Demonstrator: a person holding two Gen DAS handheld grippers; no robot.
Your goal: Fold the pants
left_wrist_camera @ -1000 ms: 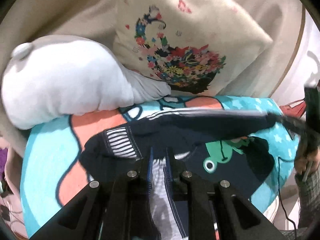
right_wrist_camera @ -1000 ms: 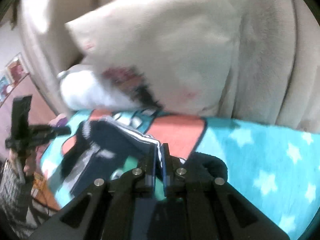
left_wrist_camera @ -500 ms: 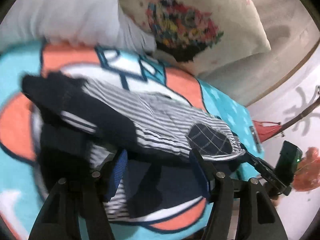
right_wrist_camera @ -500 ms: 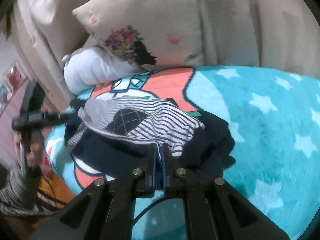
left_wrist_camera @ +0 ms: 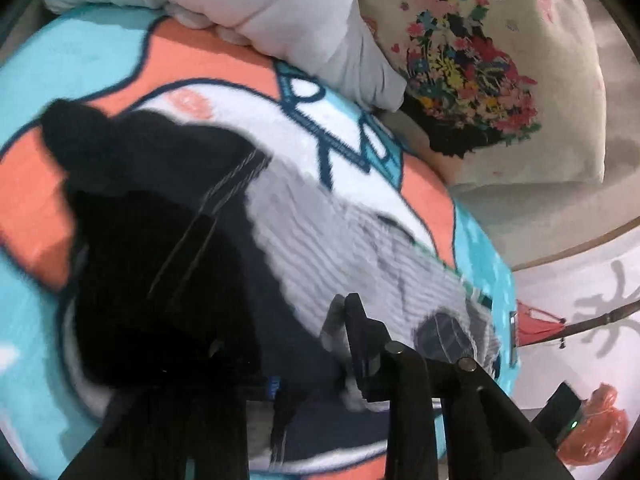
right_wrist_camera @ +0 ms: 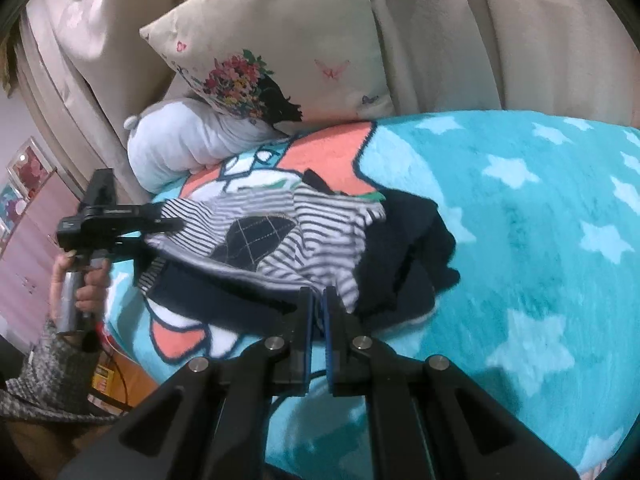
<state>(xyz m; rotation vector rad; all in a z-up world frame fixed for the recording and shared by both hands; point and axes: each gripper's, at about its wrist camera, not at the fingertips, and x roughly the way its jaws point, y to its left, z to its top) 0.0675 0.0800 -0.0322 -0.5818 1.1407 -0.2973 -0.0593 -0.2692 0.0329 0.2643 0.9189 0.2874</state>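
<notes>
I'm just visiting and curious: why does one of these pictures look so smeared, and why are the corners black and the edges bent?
Left wrist view: the pants are motion-blurred, stripes smeared to grey, while the floral pillow stays fairly crisp. Right wrist view: sharper, stripes distinct, though the blanket softens toward the edge. Both views: fisheye lenses curve the scene and leave dark corners.
</notes>
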